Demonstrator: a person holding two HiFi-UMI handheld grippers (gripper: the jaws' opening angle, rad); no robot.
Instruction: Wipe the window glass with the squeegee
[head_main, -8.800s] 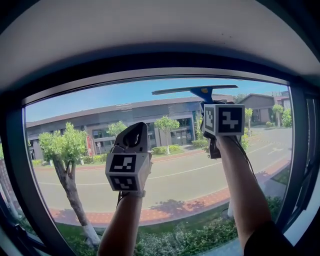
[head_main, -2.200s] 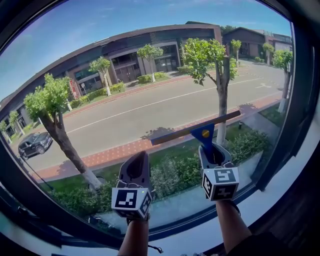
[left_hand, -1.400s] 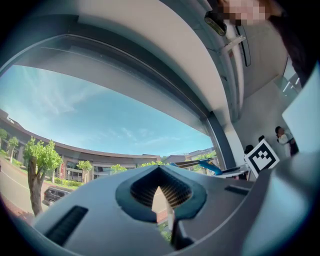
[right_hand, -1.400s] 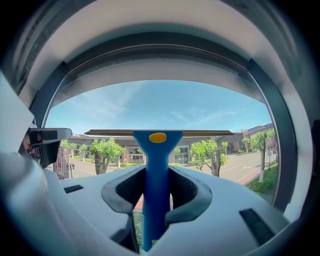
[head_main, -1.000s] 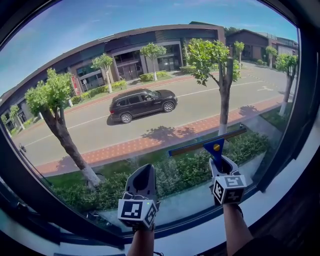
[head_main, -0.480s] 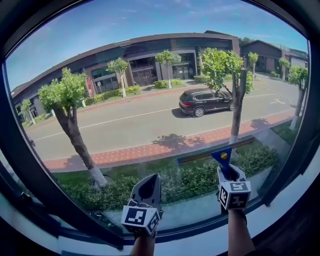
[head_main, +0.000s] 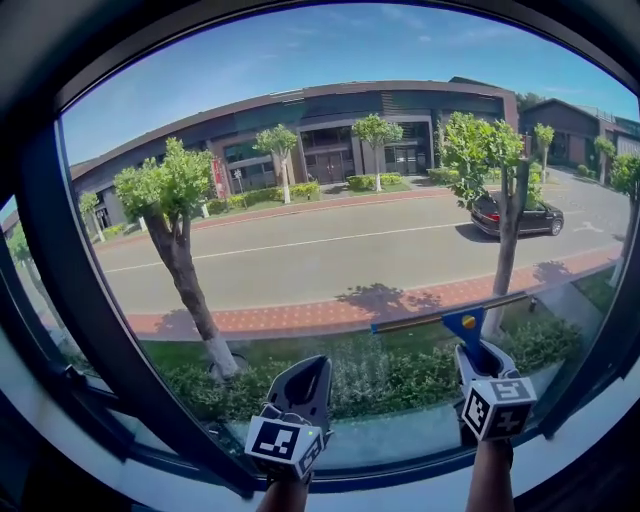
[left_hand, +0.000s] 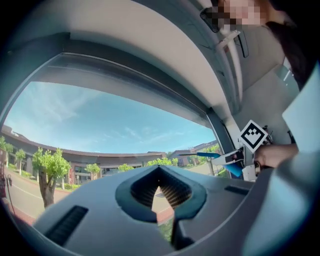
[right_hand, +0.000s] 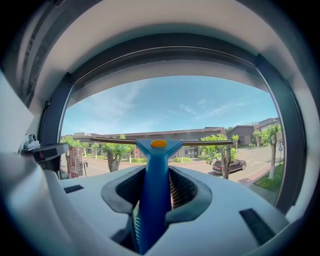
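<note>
The squeegee (head_main: 450, 312) has a thin blade and a blue handle (right_hand: 155, 190) with an orange dot. Its blade lies against the low right part of the window glass (head_main: 300, 250), tilted up to the right. My right gripper (head_main: 478, 358) is shut on the handle from below, and the right gripper view shows the blade (right_hand: 200, 143) lying across the pane. My left gripper (head_main: 308, 368) is held up near the glass bottom, left of the squeegee, shut with nothing in it (left_hand: 160, 200). The left gripper view catches the squeegee (left_hand: 215, 156) at its right.
A dark window frame runs along the bottom (head_main: 400, 470), with a thick mullion at the left (head_main: 80, 300) and a post at the right (head_main: 610, 340). Outside are trees, a road, a dark car (head_main: 518, 215) and a long building.
The squeegee has come from the top of the pane down to its low part, then slid a little right. My left gripper followed it down. Outside, the car drove rightward.
</note>
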